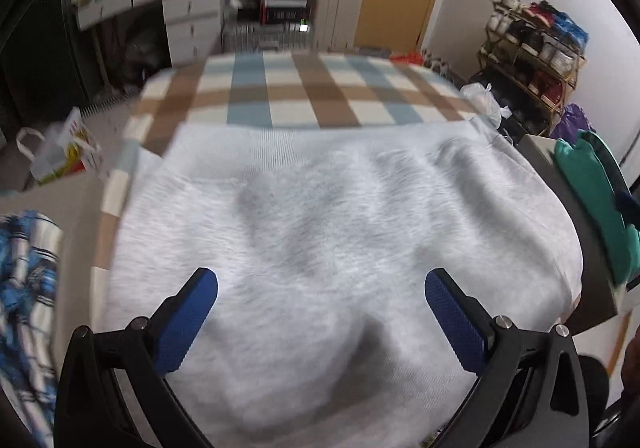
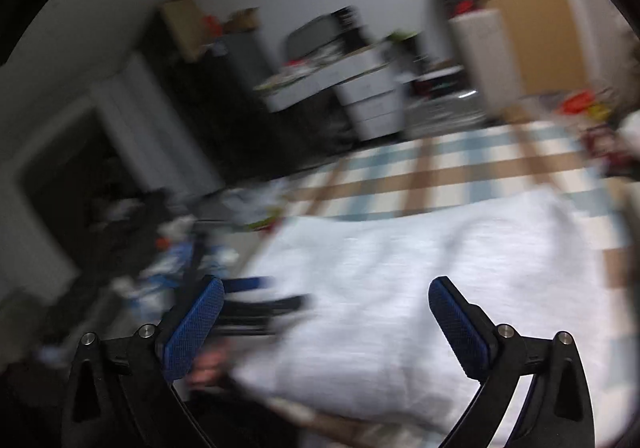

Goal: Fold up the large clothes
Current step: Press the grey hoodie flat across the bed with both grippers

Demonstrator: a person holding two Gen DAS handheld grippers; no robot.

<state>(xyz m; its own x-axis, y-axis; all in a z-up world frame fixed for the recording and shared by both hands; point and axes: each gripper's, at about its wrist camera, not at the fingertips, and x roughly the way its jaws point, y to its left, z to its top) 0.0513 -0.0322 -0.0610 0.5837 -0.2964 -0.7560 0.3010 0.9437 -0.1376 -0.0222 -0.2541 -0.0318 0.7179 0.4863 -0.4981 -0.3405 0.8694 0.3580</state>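
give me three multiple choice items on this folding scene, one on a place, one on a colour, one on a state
1. Where does the grey sweatshirt lie?
A. on the checked bedspread
B. on the shoe rack
C. on the floor

2. What colour are the gripper pads?
A. red
B. blue
C. yellow

3. How do the jaws of the left gripper and the right gripper stand?
A. both shut on the sweatshirt
B. one open, one shut
C. both open, holding nothing

Answers:
1. A, the sweatshirt is spread over the brown, blue and white checks.
2. B, the textured pads on both grippers are blue.
3. C, in each wrist view the fingers stand wide apart above the fabric with nothing pinched between them.
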